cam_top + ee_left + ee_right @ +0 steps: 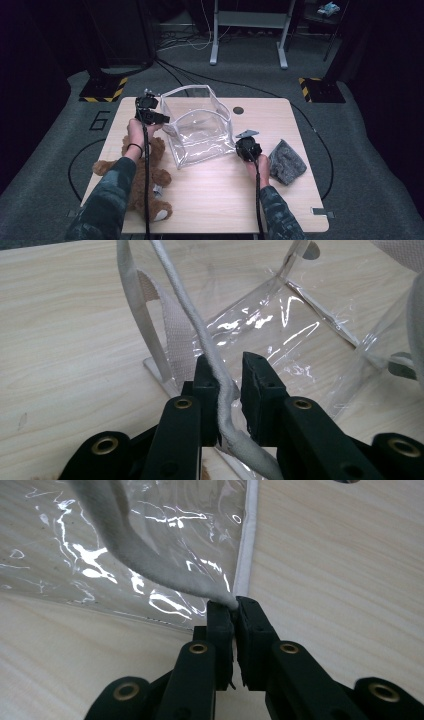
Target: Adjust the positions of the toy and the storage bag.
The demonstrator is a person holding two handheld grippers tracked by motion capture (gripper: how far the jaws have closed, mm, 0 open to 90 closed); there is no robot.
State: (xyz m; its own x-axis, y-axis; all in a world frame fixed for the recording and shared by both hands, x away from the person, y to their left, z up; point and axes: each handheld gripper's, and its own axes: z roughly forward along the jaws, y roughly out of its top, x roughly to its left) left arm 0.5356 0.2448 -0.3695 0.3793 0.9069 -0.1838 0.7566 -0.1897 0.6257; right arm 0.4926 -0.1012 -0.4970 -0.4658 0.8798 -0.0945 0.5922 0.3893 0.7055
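i have a clear plastic bag (199,131) standing open in the middle of the bench (280,125), and i am holding it by its white rim on two sides. my left gripper (161,118) sits at the bag's left edge, toward the far side, and in the left gripper view (231,377) the white edging cord (192,325) runs up between the jaws, lying against the left one with a little gap at the right one, so the hold there looks loose rather than a firm pinch. my right gripper (242,148) is at the bag's near right corner, and in the right gripper view (235,611) its jaws are closed tight on the end of the white trim (130,550). so the mouth of the bag stretches between my two hands on a slanted line, from far left to near right. the teddy bear (150,180) lies on the near left of the bench, just under my left forearm, much nearer that hand than the other. the grey cloth (287,161) lies at the right, just beside my right hand. if the bear goes in next, i judge it must travel right and away from me into the opening, and my left hand is the one to let go for it.
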